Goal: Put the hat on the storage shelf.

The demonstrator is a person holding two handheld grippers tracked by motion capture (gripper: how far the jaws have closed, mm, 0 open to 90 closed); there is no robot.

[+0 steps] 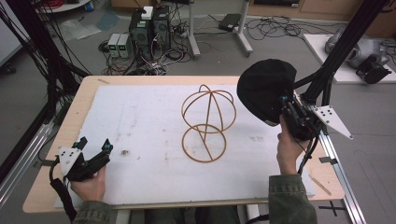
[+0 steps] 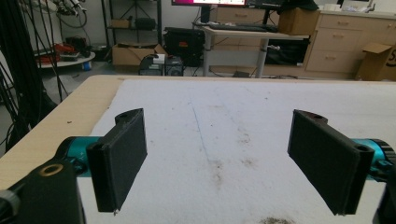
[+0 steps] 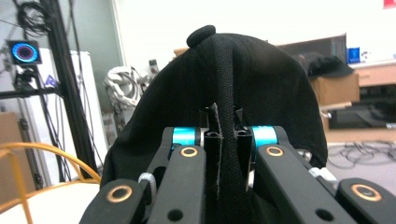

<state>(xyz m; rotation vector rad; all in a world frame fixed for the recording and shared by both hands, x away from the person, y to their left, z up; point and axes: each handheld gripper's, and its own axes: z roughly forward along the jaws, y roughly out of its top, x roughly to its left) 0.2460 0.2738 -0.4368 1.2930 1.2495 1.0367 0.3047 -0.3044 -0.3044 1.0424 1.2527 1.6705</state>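
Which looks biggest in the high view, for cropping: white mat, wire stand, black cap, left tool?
1. white mat
2. wire stand
3. black cap, raised toward the camera by the right tool, so this rank is unsure
4. left tool

No readable text, label, brand name, number or sign appears in any view. A bright monitor strip at the top of the left gripper view and a small blue box on a far shelf in the right gripper view are too blurred to make out.
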